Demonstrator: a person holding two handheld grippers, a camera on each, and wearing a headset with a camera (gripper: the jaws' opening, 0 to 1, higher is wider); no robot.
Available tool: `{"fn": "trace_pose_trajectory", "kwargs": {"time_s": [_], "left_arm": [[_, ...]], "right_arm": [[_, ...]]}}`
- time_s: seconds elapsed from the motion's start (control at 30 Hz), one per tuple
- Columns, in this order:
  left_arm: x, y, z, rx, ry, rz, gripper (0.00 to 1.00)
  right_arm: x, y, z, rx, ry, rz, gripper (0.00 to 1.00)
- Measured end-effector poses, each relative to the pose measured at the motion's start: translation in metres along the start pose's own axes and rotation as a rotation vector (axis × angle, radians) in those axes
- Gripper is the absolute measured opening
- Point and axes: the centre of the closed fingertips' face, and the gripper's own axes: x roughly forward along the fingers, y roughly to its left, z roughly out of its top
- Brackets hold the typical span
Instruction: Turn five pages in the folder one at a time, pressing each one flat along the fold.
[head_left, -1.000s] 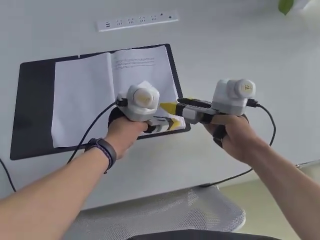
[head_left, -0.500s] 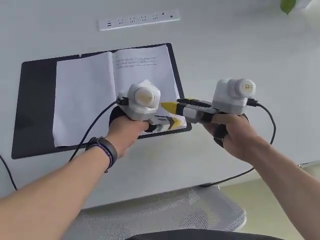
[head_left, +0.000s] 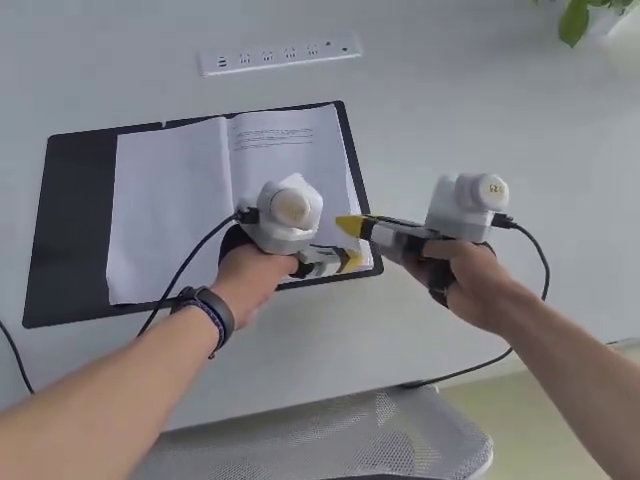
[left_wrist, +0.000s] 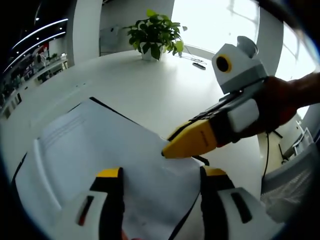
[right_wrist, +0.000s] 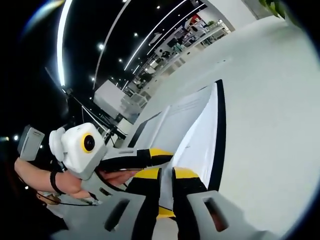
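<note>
Starting page turn, likely: right gripper (left_wrist: 170, 148) fingers near-closed at right page (head_left: 290, 160) corner, grip unconfirmed; left gripper (left_wrist: 161, 174) fingers spread. Turn count: cannot tell.

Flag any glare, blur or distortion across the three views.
Head view: even light, folder sharp. Left gripper view: fisheye bend, window blown out behind the right gripper. Right gripper view: strong curve, table washed white, ceiling dark.

The folder (head_left: 70, 240) lies open at centre left on the bench (head_left: 480, 110), with pages (head_left: 170, 220) across its middle and right. A power strip (head_left: 280, 55) sits above it and a plant (head_left: 575, 18) in the upper right corner. The left gripper (head_left: 340, 262) is over the folder's lower right corner, the right gripper (head_left: 350, 226) is just right of it, and a chair (head_left: 330, 440) is at the bottom.
</note>
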Motion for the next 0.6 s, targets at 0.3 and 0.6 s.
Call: {"fn": "trace_pose_trajectory", "kwargs": {"time_s": [0.3, 0.6], "left_arm": [[-0.011, 0.001, 0.008, 0.004, -0.023, 0.001, 0.66], [-0.026, 0.009, 0.013, 0.008, -0.052, 0.021, 0.67]], "right_arm": [[-0.002, 0.003, 0.003, 0.062, -0.027, 0.003, 0.0], [0.0, 0.012, 0.009, 0.067, -0.045, 0.007, 0.0]]}}
